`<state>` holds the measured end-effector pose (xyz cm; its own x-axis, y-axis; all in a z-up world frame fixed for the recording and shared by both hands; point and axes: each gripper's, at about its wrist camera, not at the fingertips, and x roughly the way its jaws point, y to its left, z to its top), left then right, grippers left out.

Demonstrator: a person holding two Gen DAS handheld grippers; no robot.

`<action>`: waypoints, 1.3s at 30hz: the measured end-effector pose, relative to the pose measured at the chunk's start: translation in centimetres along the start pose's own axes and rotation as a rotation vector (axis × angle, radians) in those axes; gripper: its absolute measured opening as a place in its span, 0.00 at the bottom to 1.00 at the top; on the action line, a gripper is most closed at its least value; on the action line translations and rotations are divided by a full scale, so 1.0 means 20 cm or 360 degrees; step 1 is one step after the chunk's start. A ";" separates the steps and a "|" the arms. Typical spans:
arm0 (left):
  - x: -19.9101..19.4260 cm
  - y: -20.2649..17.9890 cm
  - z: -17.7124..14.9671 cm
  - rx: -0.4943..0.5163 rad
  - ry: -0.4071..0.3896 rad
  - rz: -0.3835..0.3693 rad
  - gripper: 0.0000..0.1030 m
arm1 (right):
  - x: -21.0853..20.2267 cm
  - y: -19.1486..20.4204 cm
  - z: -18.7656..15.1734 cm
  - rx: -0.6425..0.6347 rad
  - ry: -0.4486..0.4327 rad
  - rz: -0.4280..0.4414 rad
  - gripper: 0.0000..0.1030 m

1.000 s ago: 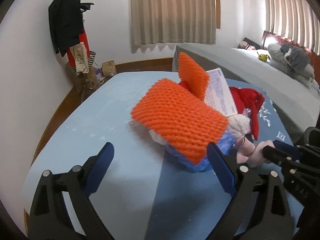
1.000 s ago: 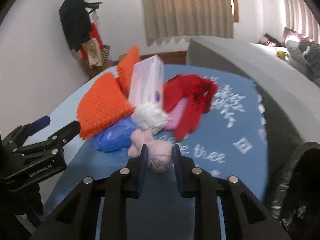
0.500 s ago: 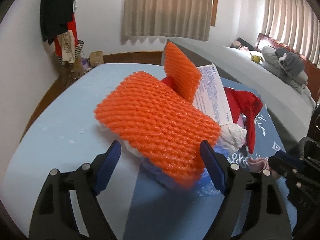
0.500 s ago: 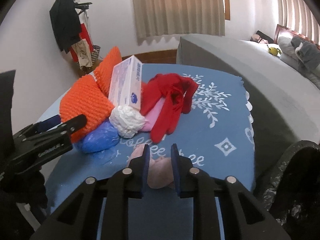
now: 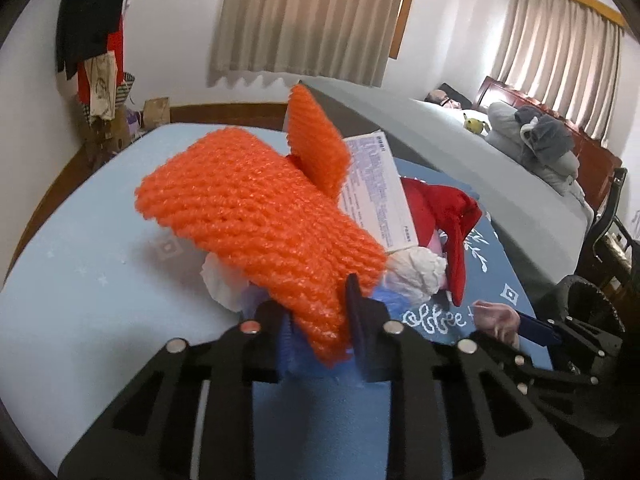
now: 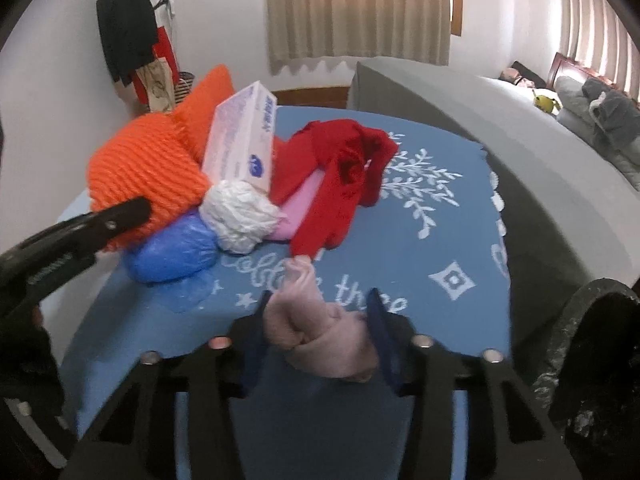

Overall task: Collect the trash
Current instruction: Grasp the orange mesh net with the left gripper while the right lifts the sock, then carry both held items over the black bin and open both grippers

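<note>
Trash heaped on blue cloth (image 6: 420,248): orange foam net (image 5: 256,216), white box (image 6: 242,140), red glove (image 6: 340,176), white wad (image 6: 240,216), blue bag (image 6: 172,248). Left gripper (image 5: 320,316) has just been closing; its pads now pinch the near corner of the foam net. Right gripper (image 6: 320,320) has just been opening; pink cloth (image 6: 316,332) sits between its jaws, touching the left pad, clear of the right. Black bin bag (image 6: 596,360) at right edge.
</note>
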<state>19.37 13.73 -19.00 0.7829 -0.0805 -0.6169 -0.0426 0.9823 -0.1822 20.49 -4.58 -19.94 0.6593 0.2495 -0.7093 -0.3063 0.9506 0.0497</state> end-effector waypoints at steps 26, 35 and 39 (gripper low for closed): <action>-0.39 -0.31 -0.01 0.0215 -0.0155 -0.0103 0.17 | -0.50 -0.23 0.08 0.0172 -0.0289 0.0101 0.16; -0.39 -0.60 -0.10 0.0406 -0.0137 -0.0226 0.17 | -0.69 -0.45 -0.01 0.0254 -0.0338 -0.0041 0.16; -0.33 -0.69 -0.17 0.0466 -0.0089 -0.0252 0.17 | -0.69 -0.52 -0.07 0.0289 -0.0304 -0.0092 0.16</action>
<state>12.66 0.18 -15.14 0.7986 -0.2347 -0.5542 0.2563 0.9658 -0.0396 13.61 -18.28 -11.59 0.7949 0.2078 -0.5700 -0.1477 0.9775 0.1504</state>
